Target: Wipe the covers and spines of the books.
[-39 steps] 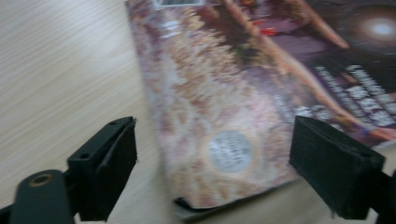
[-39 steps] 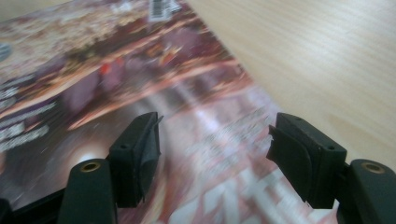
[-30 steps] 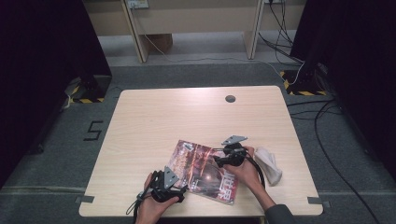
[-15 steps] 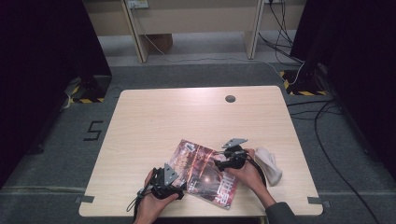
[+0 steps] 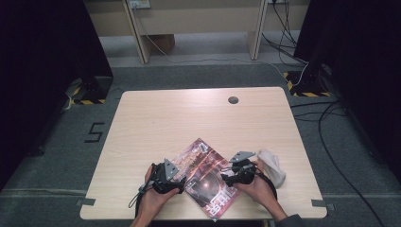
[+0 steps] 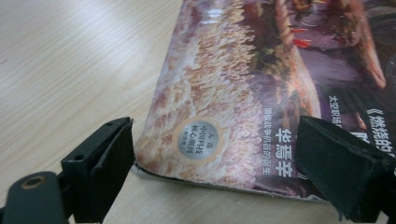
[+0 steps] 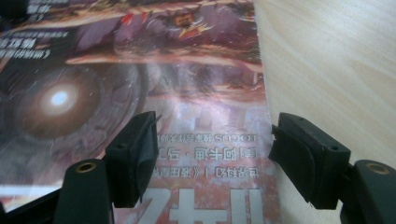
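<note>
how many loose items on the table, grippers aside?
2. A magazine lies flat at the near edge, between the left gripper and the right gripper. A white cloth sits just right of the right hand. Anything under the magazine would be hidden.

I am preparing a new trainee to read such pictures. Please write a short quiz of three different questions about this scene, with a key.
1. True or false: the magazine lies flat and closed on the table.
2. Which thing lies just beside the person's right hand? A) a white cloth B) a blue cup C) a pair of scissors
3. Fill in: the jaws of the left hand-held gripper stand ____ on either side of a corner of the magazine.

Key
1. True.
2. A, the white cloth.
3. Open; the pads do not press on the cover. The jaws of the right hand-held gripper are also open, over the magazine's edge.
</note>
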Available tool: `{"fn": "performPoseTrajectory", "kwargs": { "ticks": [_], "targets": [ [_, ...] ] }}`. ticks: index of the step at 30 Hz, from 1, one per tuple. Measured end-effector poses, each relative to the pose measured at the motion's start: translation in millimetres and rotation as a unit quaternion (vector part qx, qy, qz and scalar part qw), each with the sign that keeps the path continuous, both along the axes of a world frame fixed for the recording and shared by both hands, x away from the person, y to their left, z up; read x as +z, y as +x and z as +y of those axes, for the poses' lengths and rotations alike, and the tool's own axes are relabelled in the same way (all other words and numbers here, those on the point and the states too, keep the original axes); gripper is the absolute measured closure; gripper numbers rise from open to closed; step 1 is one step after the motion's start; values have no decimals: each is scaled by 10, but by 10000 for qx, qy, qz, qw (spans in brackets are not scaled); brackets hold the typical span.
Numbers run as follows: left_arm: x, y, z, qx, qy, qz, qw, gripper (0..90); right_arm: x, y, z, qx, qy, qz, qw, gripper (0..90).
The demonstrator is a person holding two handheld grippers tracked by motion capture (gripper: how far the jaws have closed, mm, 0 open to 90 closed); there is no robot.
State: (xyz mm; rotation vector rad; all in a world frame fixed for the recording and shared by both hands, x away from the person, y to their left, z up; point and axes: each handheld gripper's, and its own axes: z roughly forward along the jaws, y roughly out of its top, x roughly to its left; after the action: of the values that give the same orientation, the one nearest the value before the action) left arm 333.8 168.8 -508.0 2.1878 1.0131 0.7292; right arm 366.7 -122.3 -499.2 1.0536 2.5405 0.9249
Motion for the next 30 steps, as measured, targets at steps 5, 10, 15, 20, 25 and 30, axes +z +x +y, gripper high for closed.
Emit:
{"fn": "performPoseTrajectory", "kwargs": {
  "ticks": [5, 10, 15, 20, 25, 30],
  "targets": [
    [2, 69, -3, -28, 120, -143, 9998, 116, -1, -117, -24, 47, -13, -16, 10000, 308],
    [-9, 99, -9, 73, 51, -129, 9999, 117, 3, -204, -43, 98, -21, 10, 9999, 307],
    [7, 94, 8, -40, -29, -61, 10000, 168, -3, -232, -59, 126, 30, 19, 9999, 307],
    [60, -43, 26, -328, -394, 120, 9986, 173, -17, -194, -107, 75, 203, 73, 9997, 365],
    [85, -266, 33, -545, -498, 275, 9969, 172, 0, -152, -173, -48, 561, 90, 9984, 407],
    [62, -373, 42, -585, -602, 497, 9952, 172, -1, -124, -197, -120, 692, 134, 9974, 418]
  ]
}}
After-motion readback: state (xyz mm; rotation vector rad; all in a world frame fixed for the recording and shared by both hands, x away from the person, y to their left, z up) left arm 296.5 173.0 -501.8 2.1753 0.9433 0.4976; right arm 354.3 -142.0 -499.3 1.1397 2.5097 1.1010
